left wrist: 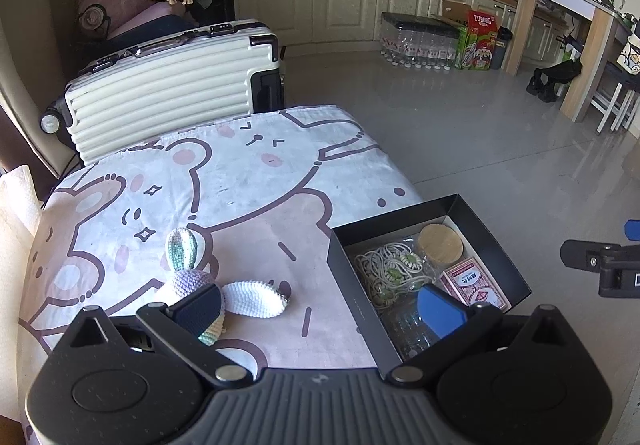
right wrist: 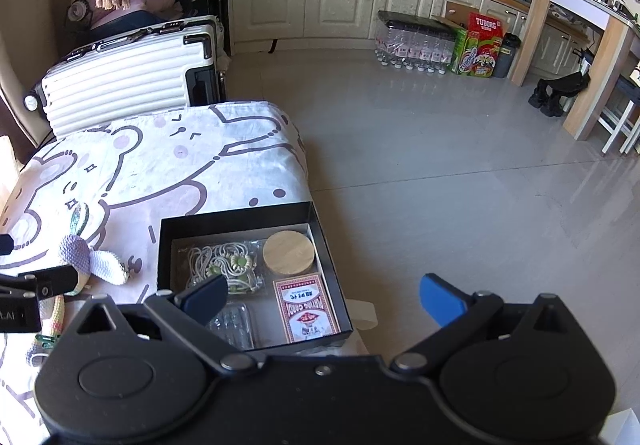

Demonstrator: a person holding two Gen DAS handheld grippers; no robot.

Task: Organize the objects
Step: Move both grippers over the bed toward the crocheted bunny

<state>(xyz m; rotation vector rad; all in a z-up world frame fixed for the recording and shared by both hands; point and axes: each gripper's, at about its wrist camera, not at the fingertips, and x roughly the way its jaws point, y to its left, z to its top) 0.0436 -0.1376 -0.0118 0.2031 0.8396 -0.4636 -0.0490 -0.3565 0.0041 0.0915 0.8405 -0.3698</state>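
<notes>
On a cartoon-bear tablecloth (left wrist: 248, 173), at the table's right edge: one black box (right wrist: 168, 245), open-topped, white-lined. Contents: round wooden lid (right wrist: 288, 253) in the far right corner; red card deck (right wrist: 306, 307) just in front of it; coiled beige cord with green beads (right wrist: 224, 265) to the left; clear plastic item (right wrist: 236, 325), near left corner, kind unclear. Left of the box, apart from it: crocheted bunny (left wrist: 200, 277), pastel, lying flat. Left gripper (left wrist: 320, 315): jaws spread wide, empty, one finger over the bunny, the other over the box. Right gripper (right wrist: 324, 299): jaws at full spread, empty, left finger above the box, right finger (right wrist: 442, 303) past the table edge. Background: white suitcase (left wrist: 168, 85), cream cabinets.
</notes>
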